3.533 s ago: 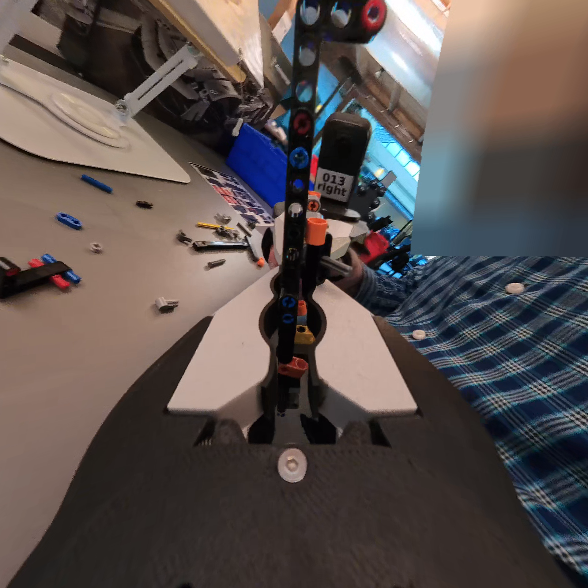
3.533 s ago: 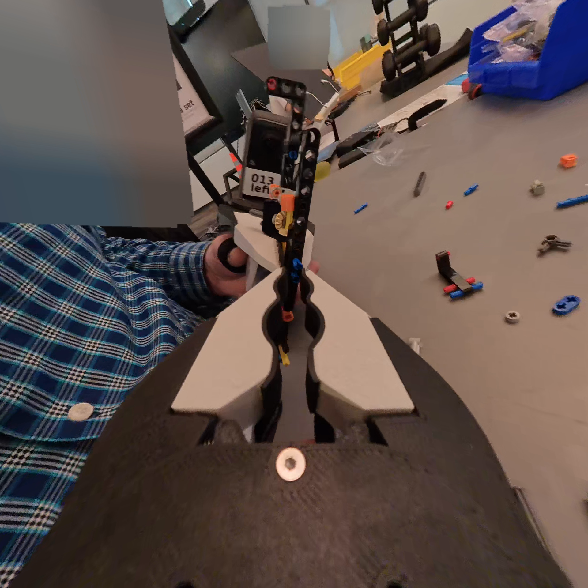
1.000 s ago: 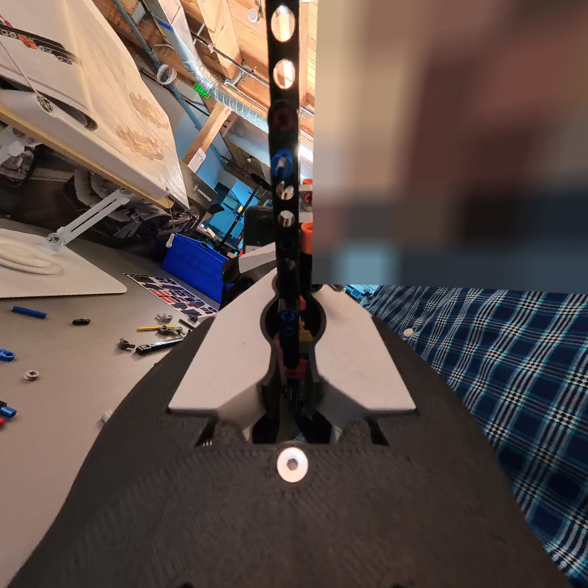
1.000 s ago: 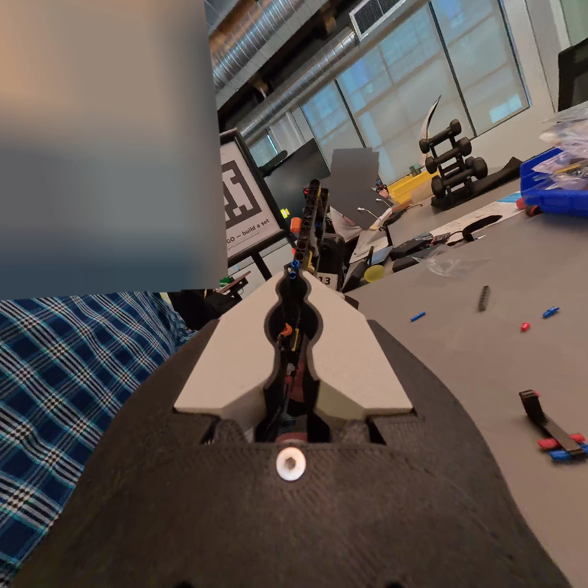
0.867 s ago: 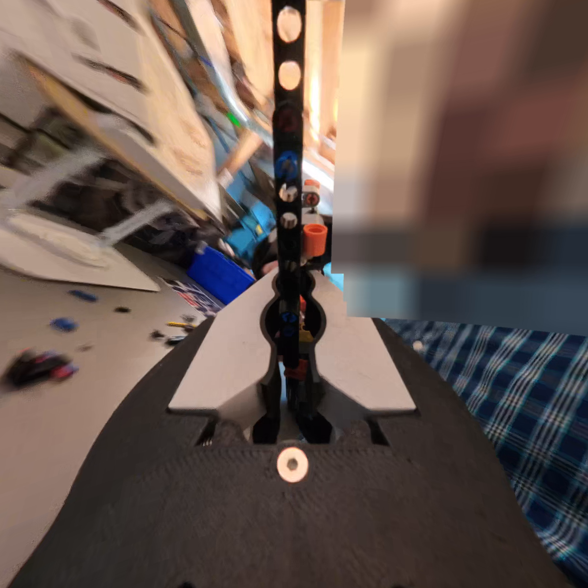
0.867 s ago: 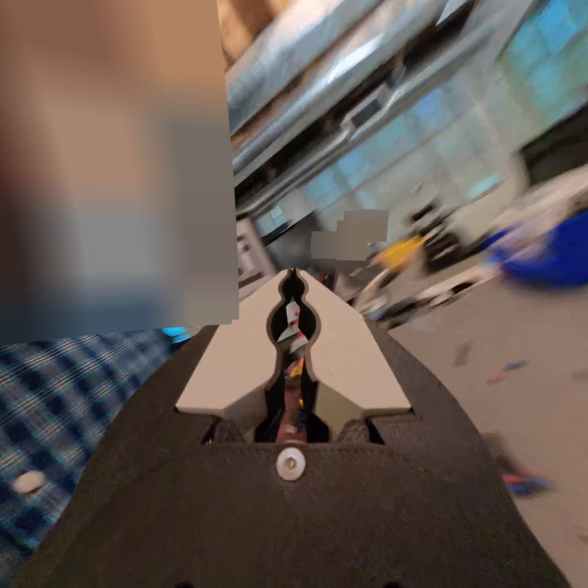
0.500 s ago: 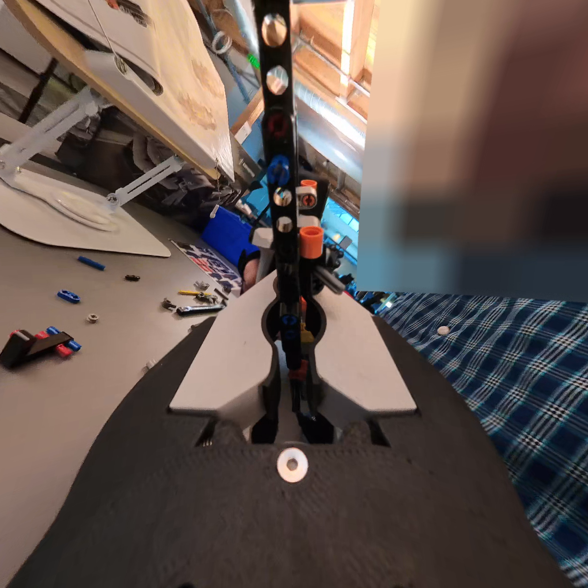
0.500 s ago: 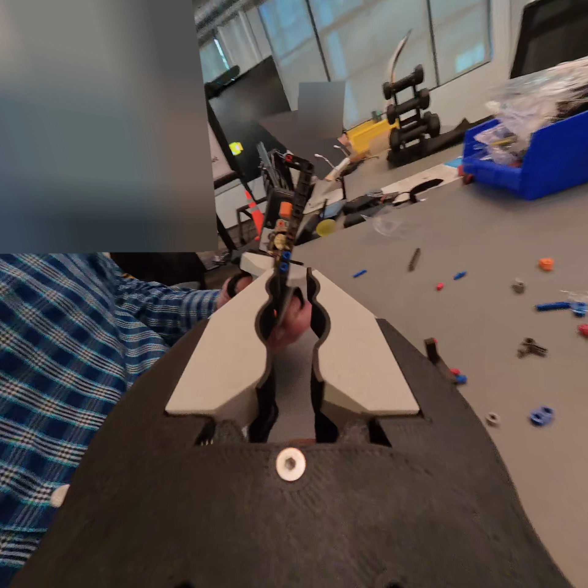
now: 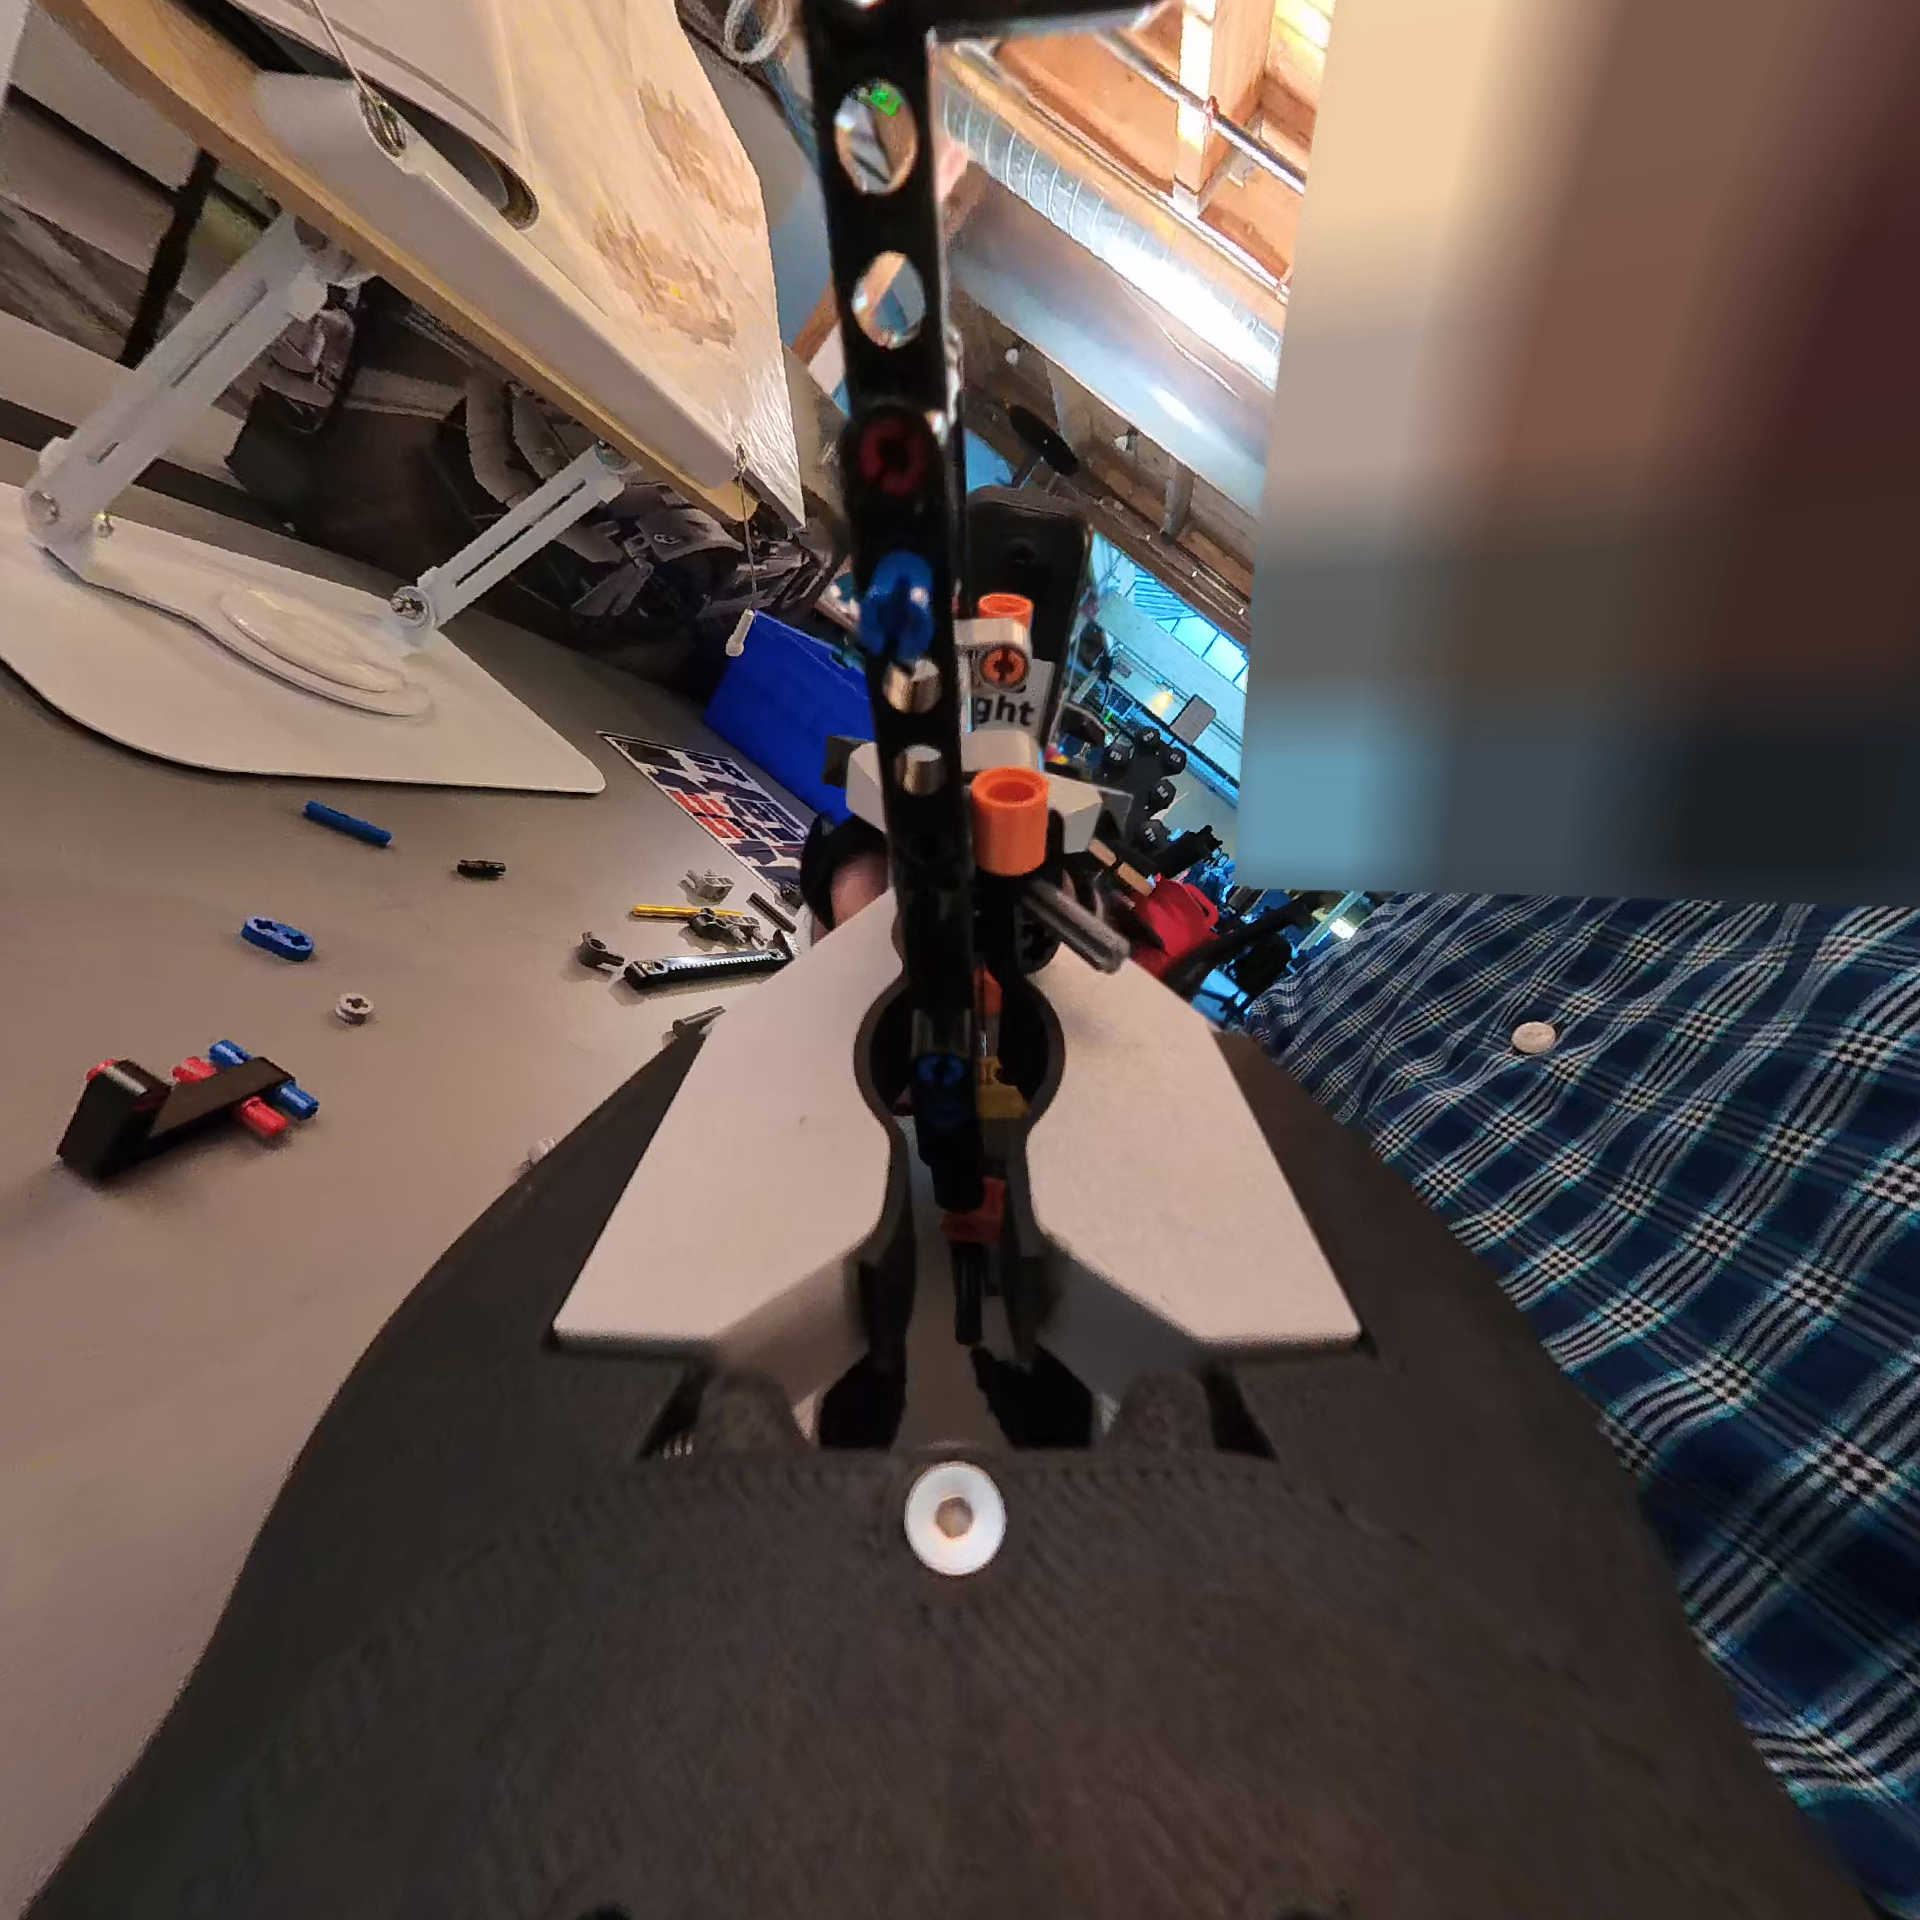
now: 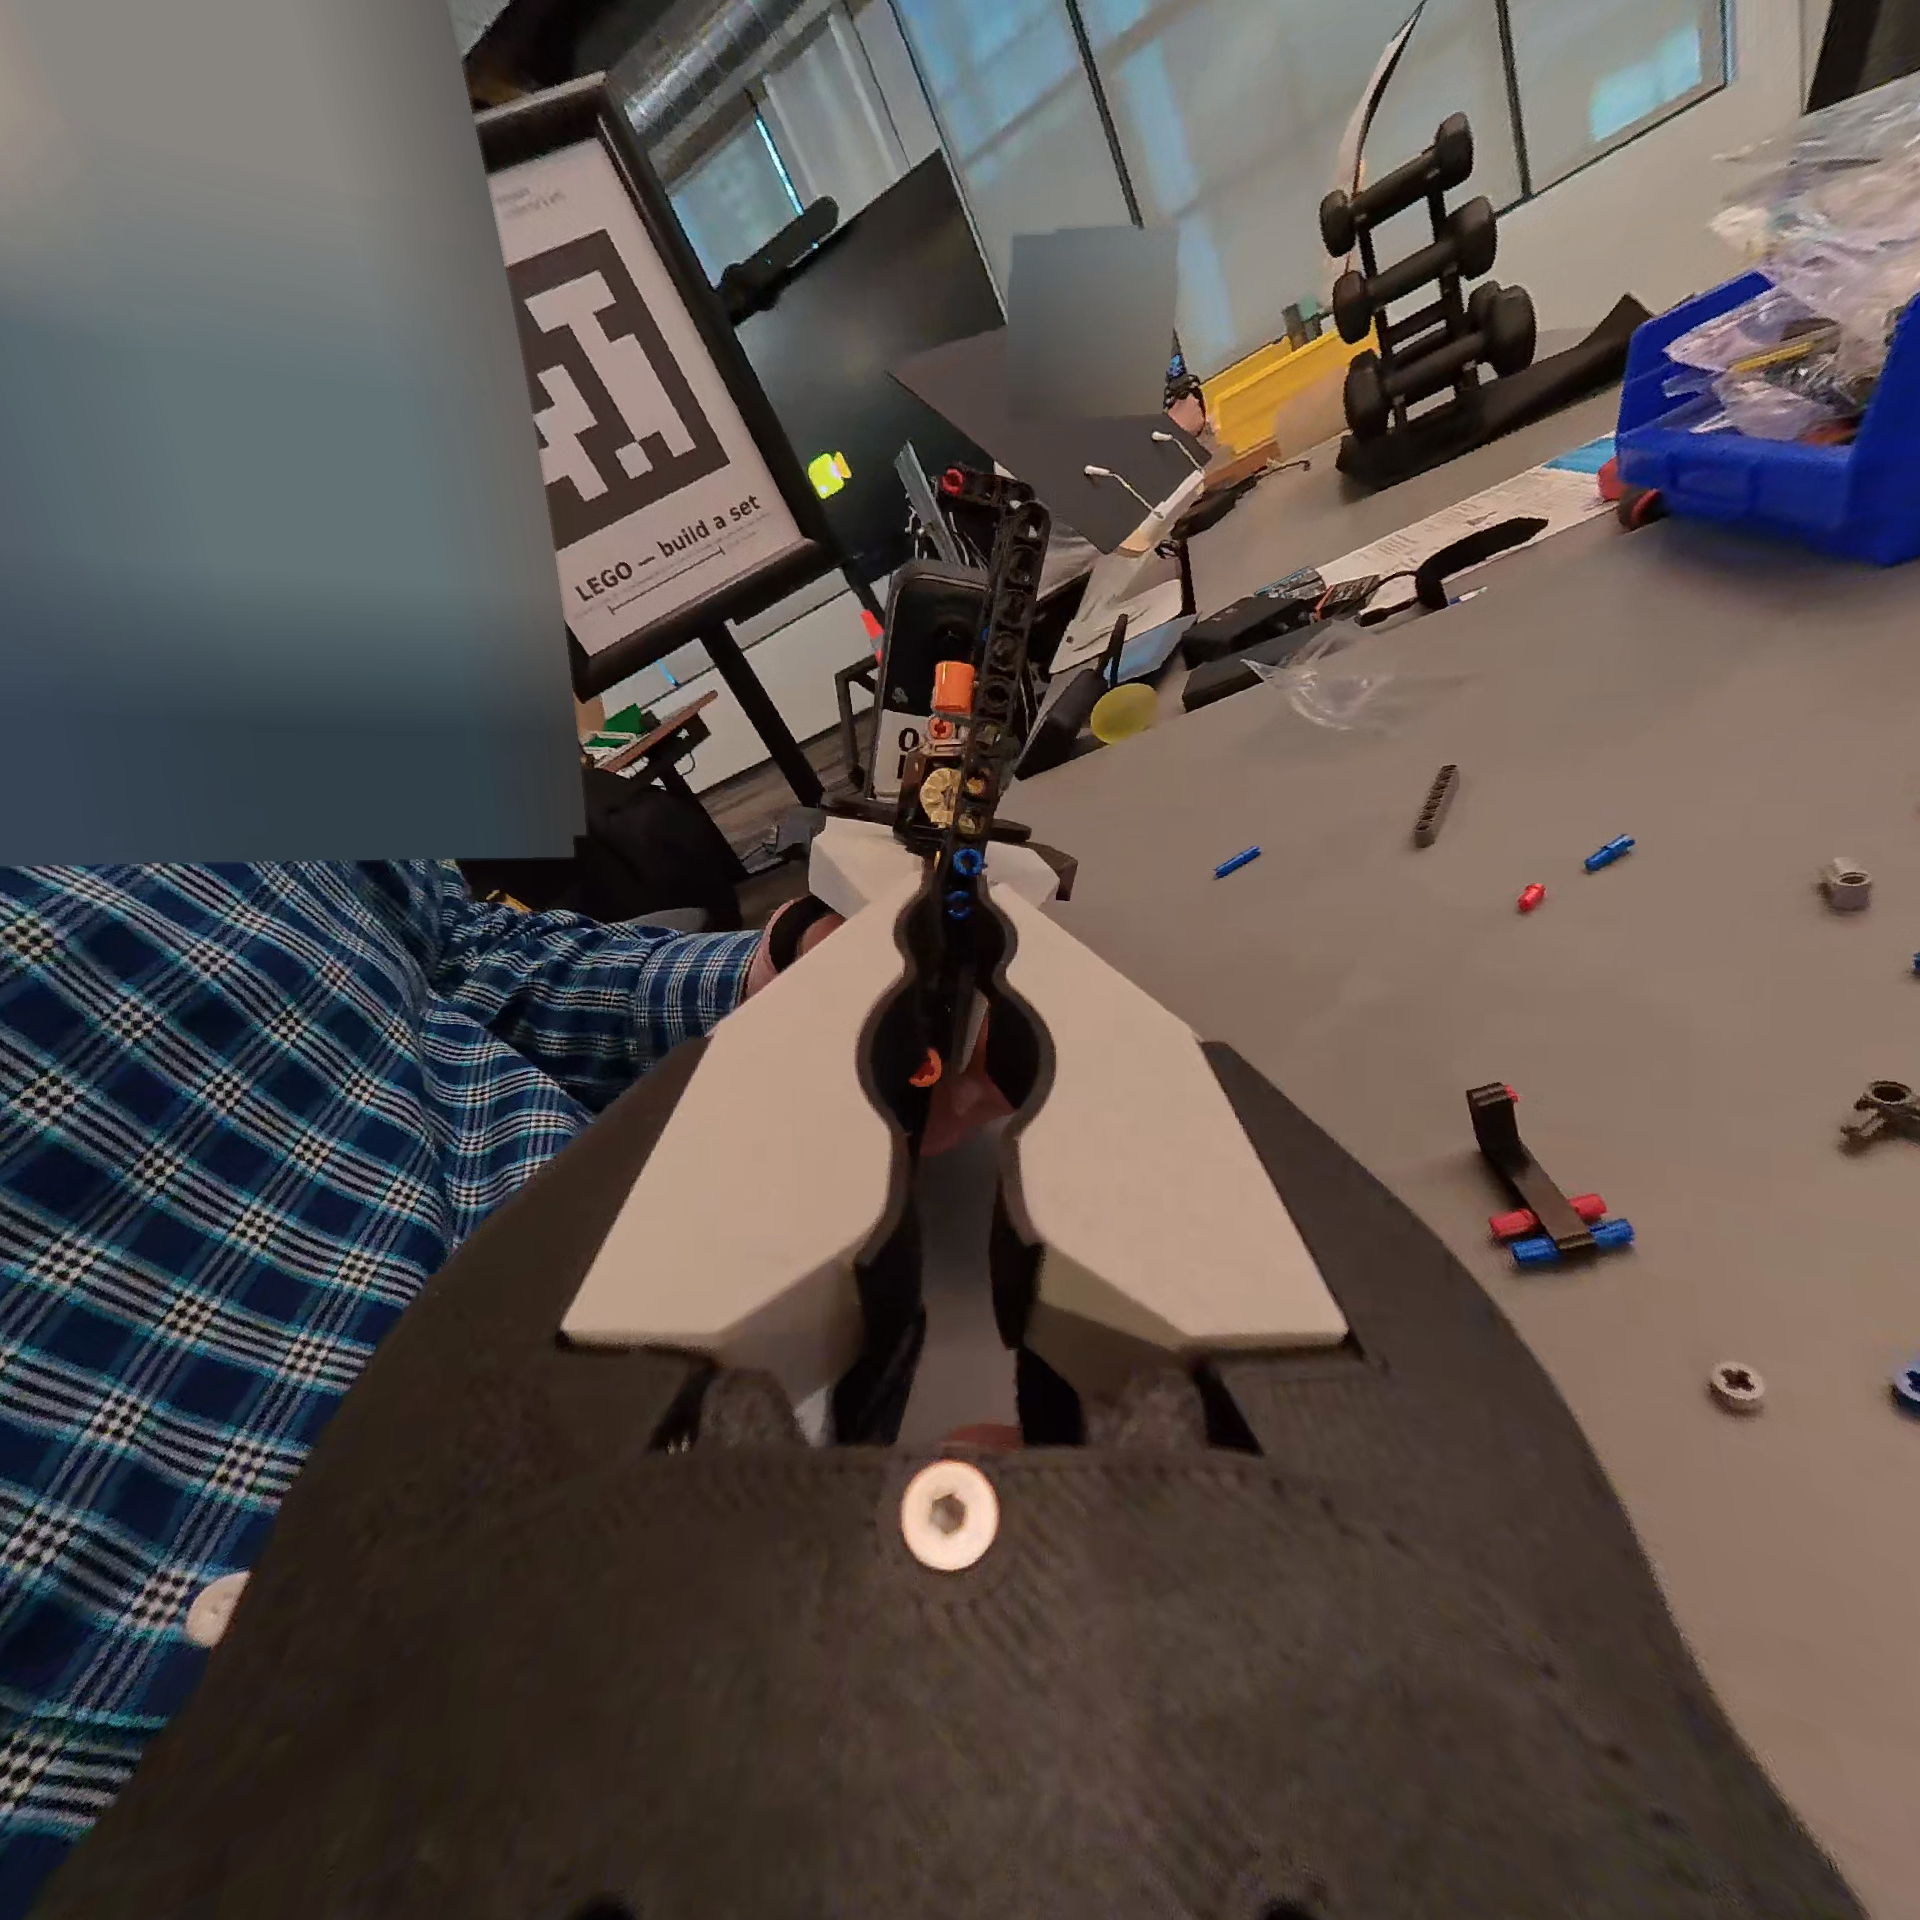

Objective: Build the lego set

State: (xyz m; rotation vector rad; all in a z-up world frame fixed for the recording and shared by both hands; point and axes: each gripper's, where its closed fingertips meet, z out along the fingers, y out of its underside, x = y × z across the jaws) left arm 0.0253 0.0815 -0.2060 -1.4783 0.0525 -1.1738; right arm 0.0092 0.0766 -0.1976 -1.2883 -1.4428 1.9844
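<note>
Right gripper [image 10: 951, 904], parted half a second back, now closed again around the lower end of the black beam assembly [image 9: 902, 644], meeting the left gripper [image 9: 940, 935] head-on. Beam tilted slightly toward 11 o'clock in the left wrist view, no longer dead upright. Table [image 10: 1351, 935] back in sight after that blurred upward swing.

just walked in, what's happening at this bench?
A person in a blue plaid shirt is building a lego set with two handheld grippers. The left gripper is shut on a partly built black beam assembly, holding it up off the grey table. The right gripper faces it with the assembly's lower end between its fingers; whether it grips is unclear. Loose lego pieces lie scattered on the table.
</note>
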